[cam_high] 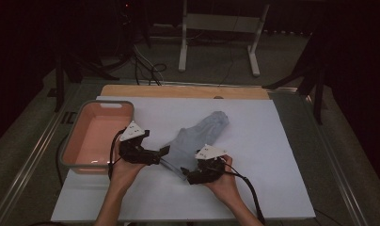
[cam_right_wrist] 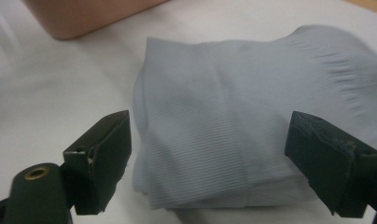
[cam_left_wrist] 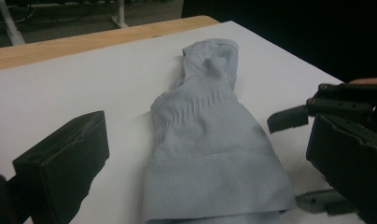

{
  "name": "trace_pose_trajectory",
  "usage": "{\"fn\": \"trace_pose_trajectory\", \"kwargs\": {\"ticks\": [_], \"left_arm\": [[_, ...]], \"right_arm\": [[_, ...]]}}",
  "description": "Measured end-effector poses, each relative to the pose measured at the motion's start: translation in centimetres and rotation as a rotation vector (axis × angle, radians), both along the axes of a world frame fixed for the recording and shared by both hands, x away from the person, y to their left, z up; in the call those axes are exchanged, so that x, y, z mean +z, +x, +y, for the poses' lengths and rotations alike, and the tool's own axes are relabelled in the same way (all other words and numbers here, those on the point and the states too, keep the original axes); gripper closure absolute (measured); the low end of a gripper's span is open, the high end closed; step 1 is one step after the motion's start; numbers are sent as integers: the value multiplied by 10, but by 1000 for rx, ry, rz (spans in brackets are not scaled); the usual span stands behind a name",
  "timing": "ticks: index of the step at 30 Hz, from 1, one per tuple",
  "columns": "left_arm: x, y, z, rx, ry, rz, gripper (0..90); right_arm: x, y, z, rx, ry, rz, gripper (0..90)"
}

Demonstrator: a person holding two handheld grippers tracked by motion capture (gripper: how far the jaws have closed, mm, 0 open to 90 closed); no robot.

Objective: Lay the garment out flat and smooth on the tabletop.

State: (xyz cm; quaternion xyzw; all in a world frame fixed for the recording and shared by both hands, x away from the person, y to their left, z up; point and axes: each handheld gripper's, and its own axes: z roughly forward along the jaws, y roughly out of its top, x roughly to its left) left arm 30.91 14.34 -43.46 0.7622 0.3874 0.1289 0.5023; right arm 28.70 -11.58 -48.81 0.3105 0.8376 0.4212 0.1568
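Note:
A light blue-grey sock lies flat on the white sheet, its ribbed cuff toward the person and its toe pointing away to the right. My left gripper sits just left of the cuff, open. In the left gripper view its jaws stand wide apart on either side of the sock, clear of it. My right gripper is at the cuff's near right corner, open. In the right gripper view the folded cuff lies between its spread jaws, and the pads do not press on it. My right gripper also appears beside the sock in the left gripper view.
A pink basin with a grey rim stands at the left edge of the sheet, close behind my left hand, and one corner of the basin appears in the right gripper view. A wooden board edge runs along the far side. White frame legs stand on the floor beyond.

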Motion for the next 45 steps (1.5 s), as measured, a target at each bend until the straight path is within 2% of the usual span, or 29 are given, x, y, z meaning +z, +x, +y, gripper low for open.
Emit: {"fn": "trace_pose_trajectory", "kwargs": {"ticks": [3,4,7,11,13,14,15,18,19,25,30,32,33,34,42,45], "left_arm": [[0,0,0,1,-2,0,2],[0,0,0,1,-2,0,2],[-1,0,1,1,-2,1,2],[-1,0,2,4,-8,4,2],[-1,0,2,4,-9,4,2],[-1,0,2,4,-9,4,2],[-1,0,3,8,-14,9,2],[-2,0,3,10,-16,11,2],[-2,0,3,11,-18,11,2],[-2,0,4,11,-20,11,3],[-1,0,4,12,-23,12,3],[-1,0,5,13,-25,13,3],[-1,0,5,13,-25,13,2],[-2,0,5,13,-25,14,2],[-2,0,5,10,-30,16,3],[-2,0,4,7,-31,17,3]], "right_arm": [[-4,-2,5,6,-27,6,143],[-6,-3,8,33,-26,14,142],[-8,-2,10,15,-37,7,129],[-13,-4,17,5,-95,-9,111],[-14,-4,18,2,-97,-15,112],[-14,-5,18,9,-113,-21,112],[-15,-7,20,-6,-156,-44,143],[-16,-9,21,-8,-185,-58,172],[-16,-11,22,-33,-230,-75,250],[-12,-13,18,-29,-290,-124,500],[-6,-13,8,-43,-283,-133,691],[-4,-11,2,-58,-262,-123,754],[-4,-11,2,-58,-262,-123,754],[-2,-12,-1,-81,-245,-109,770],[8,-2,-33,-123,-200,-78,802],[10,-1,-48,-146,-206,-80,801]]}}
